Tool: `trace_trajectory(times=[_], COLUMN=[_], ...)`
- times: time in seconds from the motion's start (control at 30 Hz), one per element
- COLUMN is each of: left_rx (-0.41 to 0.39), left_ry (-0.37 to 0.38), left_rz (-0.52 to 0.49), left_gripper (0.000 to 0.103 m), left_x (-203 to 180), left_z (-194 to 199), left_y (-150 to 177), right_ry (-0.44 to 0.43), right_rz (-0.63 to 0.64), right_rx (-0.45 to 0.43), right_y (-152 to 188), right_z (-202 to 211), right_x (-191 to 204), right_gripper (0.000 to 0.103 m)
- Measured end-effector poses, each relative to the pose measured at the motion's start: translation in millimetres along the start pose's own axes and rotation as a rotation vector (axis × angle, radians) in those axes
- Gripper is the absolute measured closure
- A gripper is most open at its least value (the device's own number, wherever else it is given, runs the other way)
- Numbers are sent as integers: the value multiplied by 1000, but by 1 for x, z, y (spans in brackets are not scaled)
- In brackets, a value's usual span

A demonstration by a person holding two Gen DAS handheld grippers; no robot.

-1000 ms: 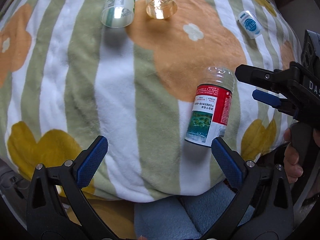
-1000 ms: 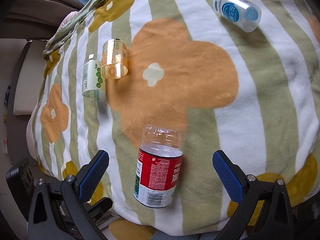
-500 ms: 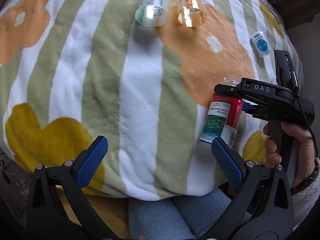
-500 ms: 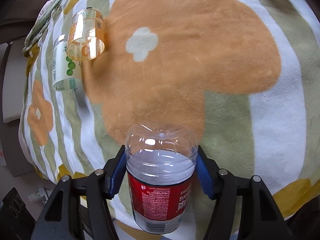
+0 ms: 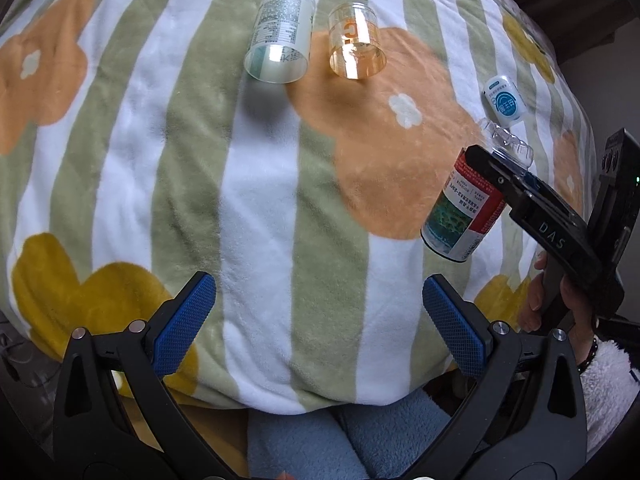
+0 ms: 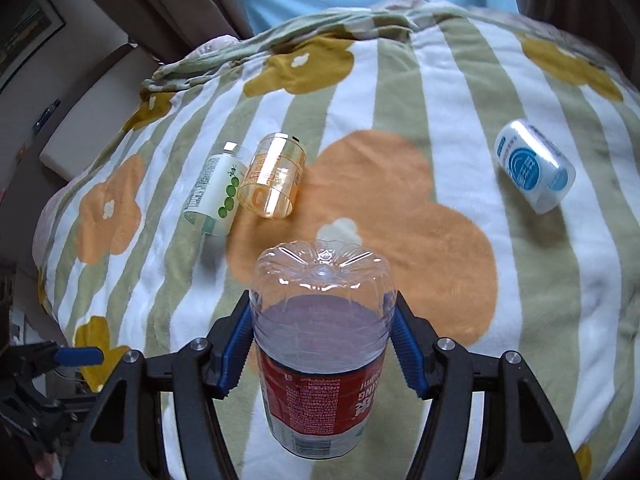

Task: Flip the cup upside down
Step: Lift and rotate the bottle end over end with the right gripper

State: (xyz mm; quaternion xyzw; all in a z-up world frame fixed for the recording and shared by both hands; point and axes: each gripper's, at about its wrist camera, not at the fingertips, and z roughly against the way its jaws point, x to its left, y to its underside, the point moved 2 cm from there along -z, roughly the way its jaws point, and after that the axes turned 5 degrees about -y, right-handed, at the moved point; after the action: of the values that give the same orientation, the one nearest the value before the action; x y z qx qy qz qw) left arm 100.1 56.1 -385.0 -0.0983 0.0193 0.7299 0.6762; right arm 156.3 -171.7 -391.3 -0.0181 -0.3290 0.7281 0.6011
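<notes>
The cup is a cut clear plastic bottle with a red label. My right gripper is shut on its clear upper part and holds it off the striped blanket, closed bottom up and away, open end down toward the camera. From the left wrist view the red-label cup hangs tilted at the right, clamped by the right gripper, which a hand holds. My left gripper stands open low over the blanket's near edge, with nothing between its blue pads.
A white-green labelled cup and an orange clear cup lie on their sides at the left back. A small white and blue cup lies at the right. A blue fleece lies below the blanket's near edge.
My right gripper closed on the red-label cup and lifted it off the blanket, tilting it. The left gripper drew back a little and stayed open.
</notes>
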Motion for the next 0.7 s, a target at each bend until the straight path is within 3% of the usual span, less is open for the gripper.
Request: trace_trajectory(times=[0.13,0.3,0.7], left_rx=[-1,10,18], left_ry=[-2,2,9], left_rz=[0,9,-26], left_gripper=[0,0,0], left_x=[-1,2,-11], left_z=[-7,-15,-19], left_y=[0,1,-5], right_ry=[55,77,131], right_rz=[170,234,357], right_rx=[-92,-163,-180], right_y=[21,41,83], right_z=[-5,5,29], right_x=[9,15,36], right_gripper=[44,44,42])
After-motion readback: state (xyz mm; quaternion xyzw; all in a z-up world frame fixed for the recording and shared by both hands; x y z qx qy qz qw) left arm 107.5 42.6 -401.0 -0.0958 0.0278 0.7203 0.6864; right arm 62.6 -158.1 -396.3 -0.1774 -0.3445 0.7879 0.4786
